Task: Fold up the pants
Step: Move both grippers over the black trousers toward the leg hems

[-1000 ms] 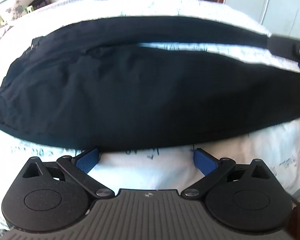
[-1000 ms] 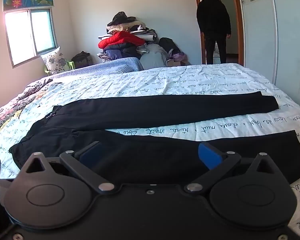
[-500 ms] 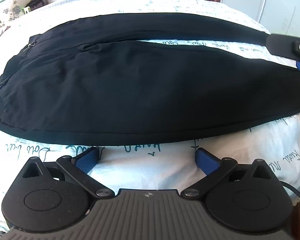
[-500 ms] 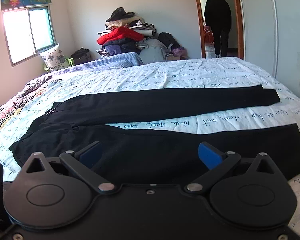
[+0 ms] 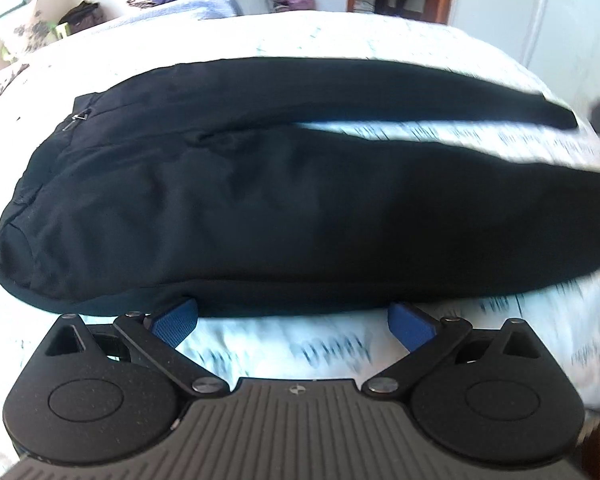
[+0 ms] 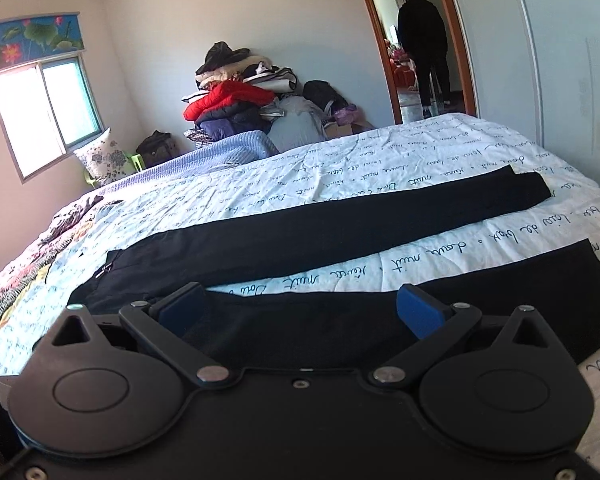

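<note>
Long black fabric pants lie flat, legs splayed, on the script-printed white bed sheet; left tongs and right tongs both spread empty at the near-leg edge, probably lining up a fold grab.

Pants are plain black, lying on a white sheet covered in dark cursive writing. Both grippers are black with blue pads. Red jacket tops the pile, the blanket is pale blue, the pillow white with grey flowers, and a lotus print hangs over the window.
</note>
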